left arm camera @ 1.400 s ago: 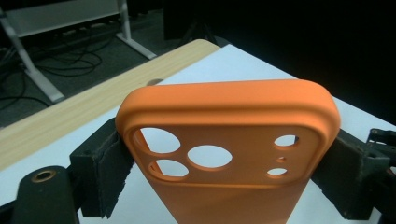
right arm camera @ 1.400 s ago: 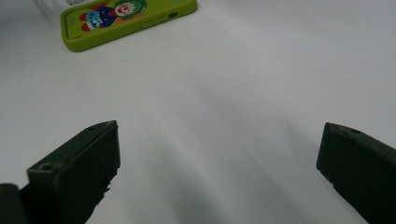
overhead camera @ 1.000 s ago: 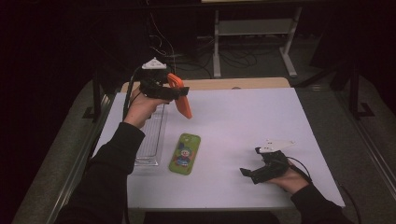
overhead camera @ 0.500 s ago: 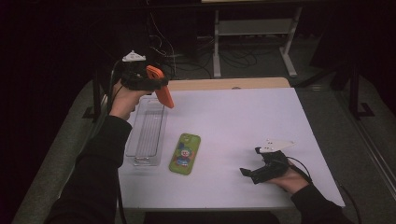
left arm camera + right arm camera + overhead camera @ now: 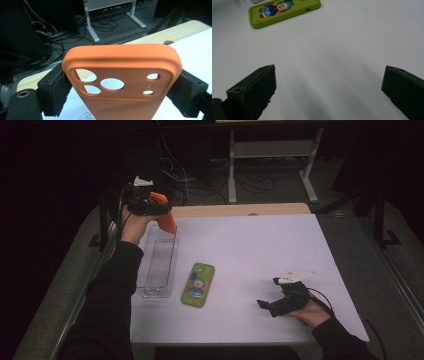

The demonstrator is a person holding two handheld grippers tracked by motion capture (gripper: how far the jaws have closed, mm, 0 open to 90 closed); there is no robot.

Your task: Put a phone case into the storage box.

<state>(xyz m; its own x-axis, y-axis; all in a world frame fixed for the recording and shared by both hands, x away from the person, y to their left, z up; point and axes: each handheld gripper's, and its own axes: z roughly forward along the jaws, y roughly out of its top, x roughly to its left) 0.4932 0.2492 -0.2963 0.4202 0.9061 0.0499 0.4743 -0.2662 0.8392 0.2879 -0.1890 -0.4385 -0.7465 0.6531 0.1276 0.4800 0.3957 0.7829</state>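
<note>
Progress stood at mid-transfer, by my judgement. Left claw (image 5: 161, 213) was clamped on the orange case (image 5: 167, 219) by its two long edges, the case held in the air above the far end of the clear tray (image 5: 159, 265) at the left side of the counter (image 5: 260, 250). Setting the case down remained undone. A green case (image 5: 198, 284) lay flat just beside the tray, untouched. Right claw (image 5: 272, 304) rested low over the near right of the counter, jaws wide apart and empty.
</note>
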